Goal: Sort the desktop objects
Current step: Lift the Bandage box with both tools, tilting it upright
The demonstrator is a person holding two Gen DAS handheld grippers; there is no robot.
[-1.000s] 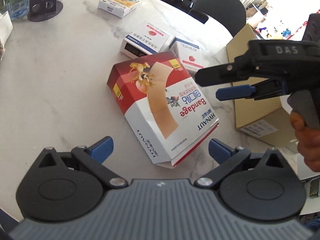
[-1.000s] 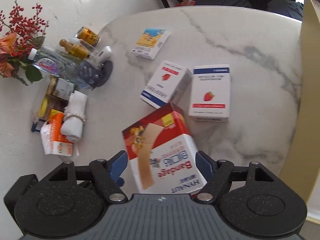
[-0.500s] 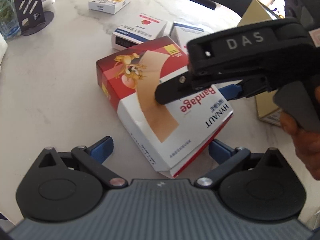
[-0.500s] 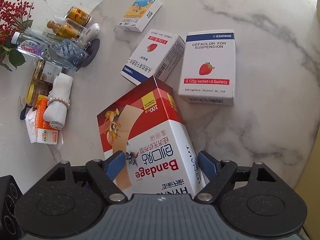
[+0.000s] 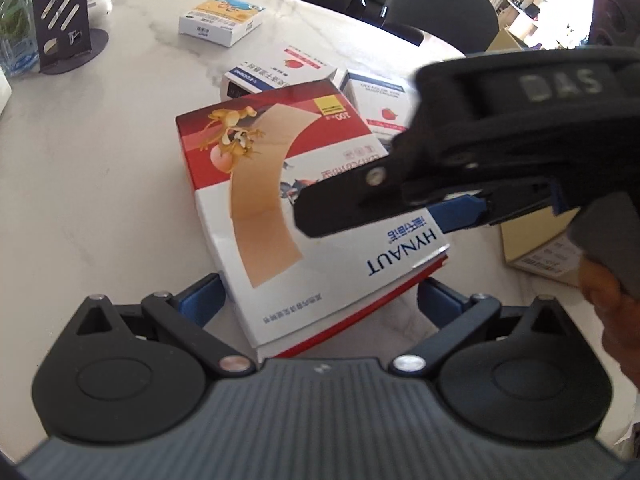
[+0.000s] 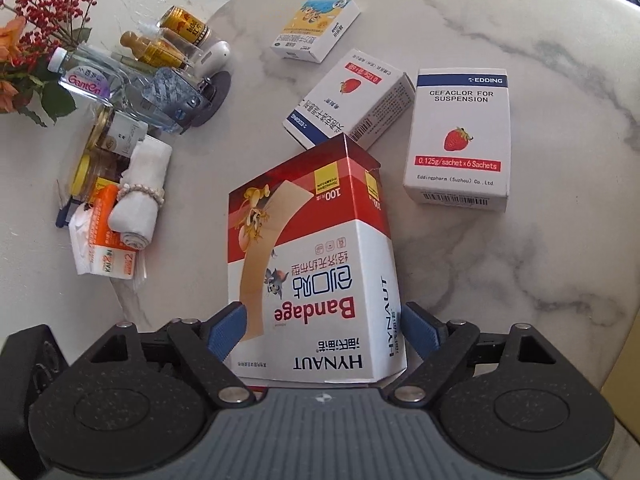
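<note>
The bandage box [image 6: 316, 276] lies on the round marble table [image 6: 500, 20], near the table's near edge. The right gripper [image 6: 322, 326] has its blue fingers [image 6: 226, 330] on both sides of the box's near end; they look to press its sides, so it seems to hold the box. The left gripper [image 5: 320, 300] is wide, and its blue fingers [image 5: 202, 298] stand beside the near corner of the same box, with a small gap on the right side.

Behind the bandage box, two strawberry boxes [image 6: 460, 140] lie very close; the tilted one is almost touching its far corner. A yellow and blue box [image 6: 316, 30] lies further away, with free marble around it. To the left of the bandage box there is a wide strip of bare marble before the table's left edge. To the right the marble is also free until the edge.

Only the right wrist view shows the group at the left: bottles [image 6: 88, 80], small jars [image 6: 100, 156], a rolled white cloth [image 6: 142, 196], an orange tissue pack [image 6: 108, 248] and red berries [image 6: 44, 4].

Only the left wrist view shows the right gripper from the side, a hand [image 5: 616, 312] on its handle, a cardboard box [image 5: 536, 240] past the table edge, and black chairs [image 5: 440, 8] behind the table.
</note>
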